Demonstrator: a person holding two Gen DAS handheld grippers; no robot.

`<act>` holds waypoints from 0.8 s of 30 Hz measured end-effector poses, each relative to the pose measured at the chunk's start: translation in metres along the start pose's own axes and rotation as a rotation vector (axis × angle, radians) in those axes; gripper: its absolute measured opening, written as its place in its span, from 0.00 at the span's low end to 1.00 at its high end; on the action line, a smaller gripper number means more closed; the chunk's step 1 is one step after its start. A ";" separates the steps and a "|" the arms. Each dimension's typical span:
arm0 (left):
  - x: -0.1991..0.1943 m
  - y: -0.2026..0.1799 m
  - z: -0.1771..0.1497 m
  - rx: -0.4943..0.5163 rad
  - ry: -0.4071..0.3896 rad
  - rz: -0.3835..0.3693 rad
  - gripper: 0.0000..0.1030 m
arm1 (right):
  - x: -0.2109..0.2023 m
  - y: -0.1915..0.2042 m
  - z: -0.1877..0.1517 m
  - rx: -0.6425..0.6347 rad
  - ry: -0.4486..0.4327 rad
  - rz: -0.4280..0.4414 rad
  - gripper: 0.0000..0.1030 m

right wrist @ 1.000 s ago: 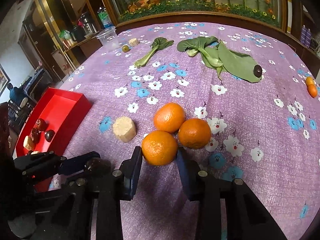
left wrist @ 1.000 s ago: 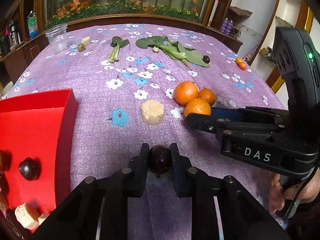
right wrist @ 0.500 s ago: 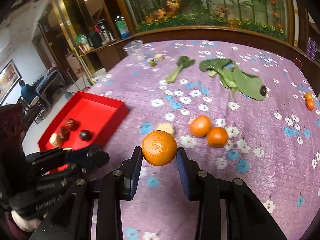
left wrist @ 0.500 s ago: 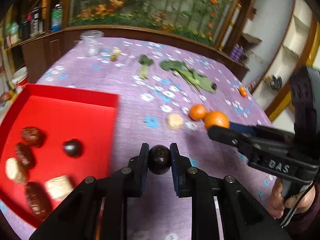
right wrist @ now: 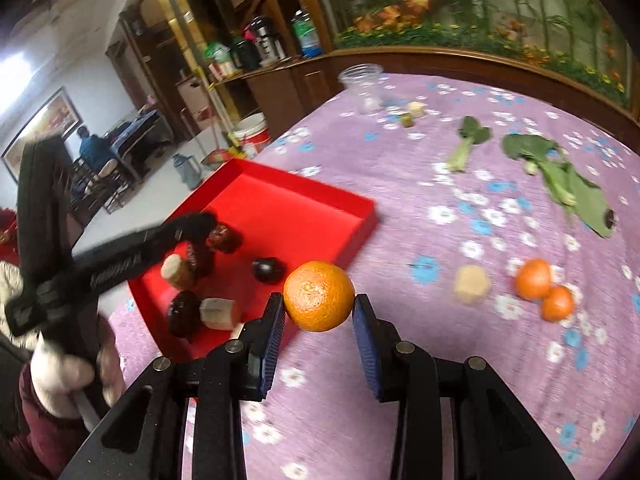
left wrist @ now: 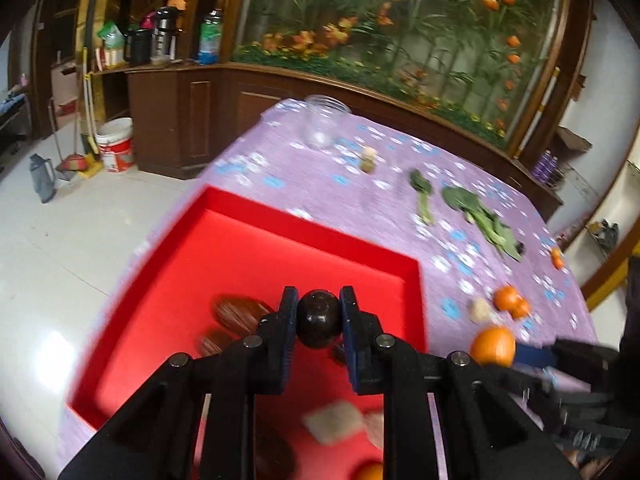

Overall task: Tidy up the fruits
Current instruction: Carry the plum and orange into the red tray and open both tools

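Observation:
My left gripper [left wrist: 319, 326] is shut on a dark round fruit [left wrist: 319, 319] and hangs over the red tray [left wrist: 280, 232]. In the right wrist view the same gripper [right wrist: 200, 222] reaches over the tray [right wrist: 304, 188] from the left. My right gripper [right wrist: 319, 310] is shut on an orange [right wrist: 319, 296], held in the air just right of the tray's near corner. That orange [left wrist: 493, 346] shows at the right of the left wrist view. The tray holds several dark fruits [right wrist: 268, 270] and pale chunks [right wrist: 218, 312].
Two oranges [right wrist: 544, 288] and a pale chunk [right wrist: 472, 284] lie on the purple flowered cloth [right wrist: 400, 208]. Green leaves [right wrist: 560, 176] with a dark fruit [right wrist: 610, 218] lie farther right. A clear jar [right wrist: 364, 86] stands at the far edge. The table drops to the floor left of the tray.
Both grippers have risen and swung left toward the red tray. The right one lifted its orange off the cloth; the left one now hangs over the tray with the dark fruit.

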State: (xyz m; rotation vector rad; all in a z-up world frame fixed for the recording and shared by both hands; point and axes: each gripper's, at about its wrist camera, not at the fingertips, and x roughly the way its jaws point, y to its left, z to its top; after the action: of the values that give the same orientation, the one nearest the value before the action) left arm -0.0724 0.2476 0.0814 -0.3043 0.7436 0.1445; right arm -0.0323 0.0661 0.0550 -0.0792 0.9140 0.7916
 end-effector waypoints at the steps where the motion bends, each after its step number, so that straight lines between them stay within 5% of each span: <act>1: 0.002 0.008 0.007 -0.007 -0.002 0.011 0.19 | 0.004 0.005 0.002 -0.010 0.006 0.007 0.38; 20: 0.061 0.069 0.031 -0.131 0.126 0.037 0.21 | 0.089 0.061 0.015 -0.104 0.139 0.092 0.39; 21: 0.061 0.070 0.030 -0.133 0.126 0.034 0.23 | 0.091 0.062 0.015 -0.103 0.140 0.093 0.39; 24: 0.056 0.069 0.030 -0.133 0.109 0.043 0.48 | 0.094 0.061 0.014 -0.096 0.142 0.096 0.39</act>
State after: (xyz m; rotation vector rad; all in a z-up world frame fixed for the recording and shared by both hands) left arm -0.0286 0.3241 0.0484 -0.4250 0.8510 0.2200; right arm -0.0287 0.1702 0.0103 -0.1782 1.0194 0.9279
